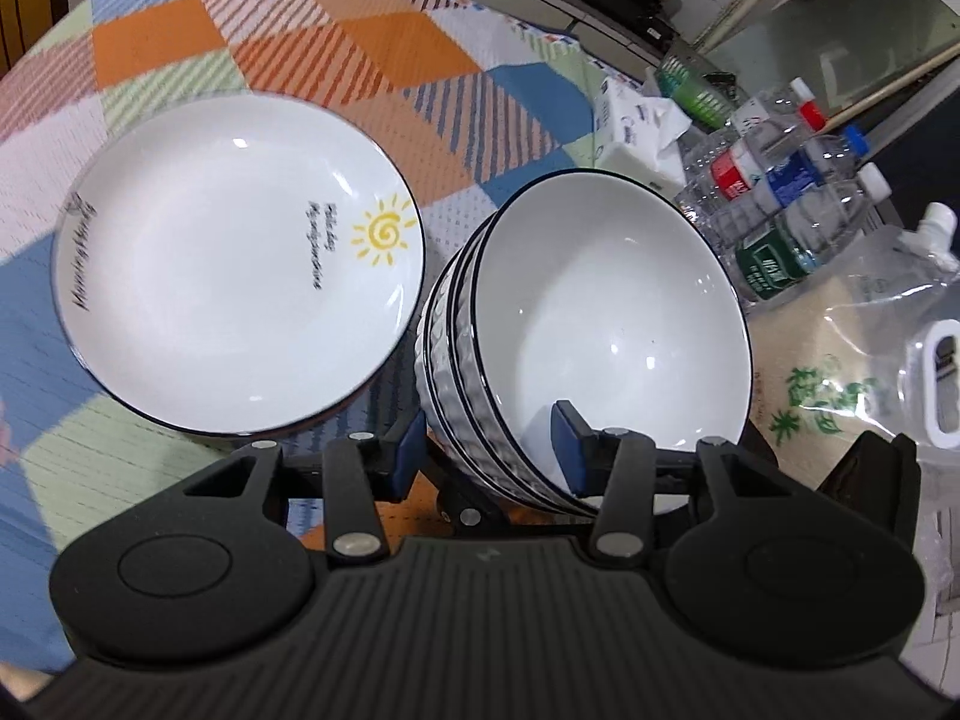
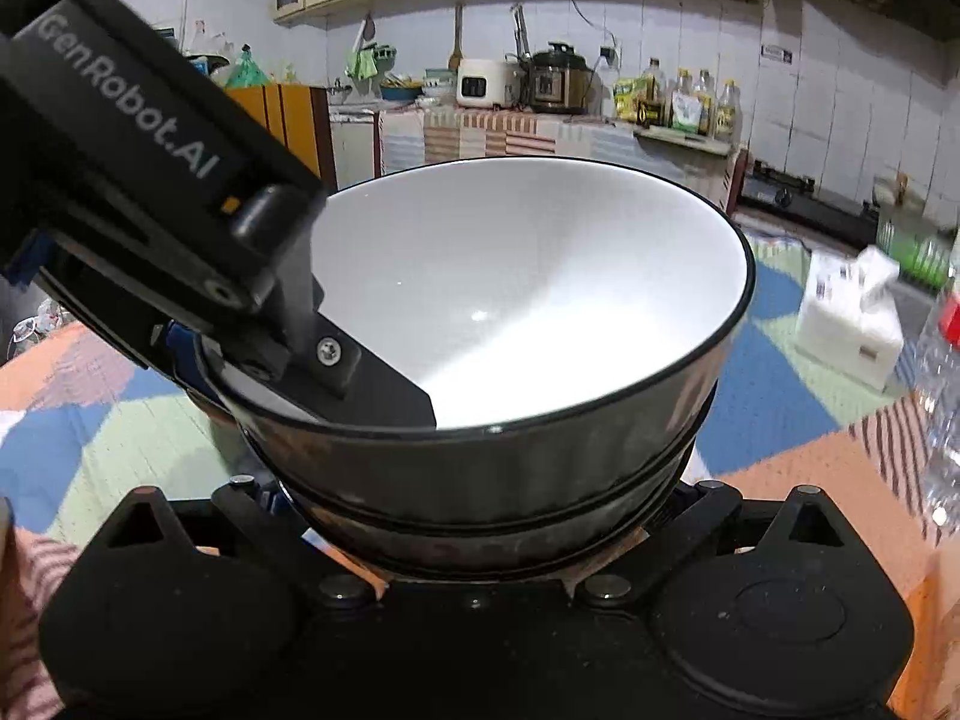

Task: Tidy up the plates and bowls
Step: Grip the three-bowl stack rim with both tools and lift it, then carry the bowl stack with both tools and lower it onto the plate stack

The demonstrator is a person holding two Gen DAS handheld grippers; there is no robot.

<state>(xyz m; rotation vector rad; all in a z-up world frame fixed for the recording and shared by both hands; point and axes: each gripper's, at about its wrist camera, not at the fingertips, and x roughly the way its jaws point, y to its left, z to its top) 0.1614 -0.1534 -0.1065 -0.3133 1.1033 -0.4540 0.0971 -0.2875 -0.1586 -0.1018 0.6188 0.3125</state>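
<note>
Glazed white ceramic bowl stack (image 1: pixel 600 324): heavy, rigid, slick, breakable; left tool (image 1: pixel 486 450) clamped across near rim wall, right tool (image 2: pixel 480 516) state indeterminable beneath stack; two-sided support advised

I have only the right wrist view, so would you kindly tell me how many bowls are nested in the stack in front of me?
Observer: The left wrist view shows three rims, so the bowl stack looks like three bowls.
Operator: Thank you. How does the left gripper hold it?
Observer: It clamps the near rims, one pad outside, one inside.
Operator: Is any plate nearby?
Observer: Yes, a white plate with a sun drawing lies on the tablecloth beside the stack.
</note>
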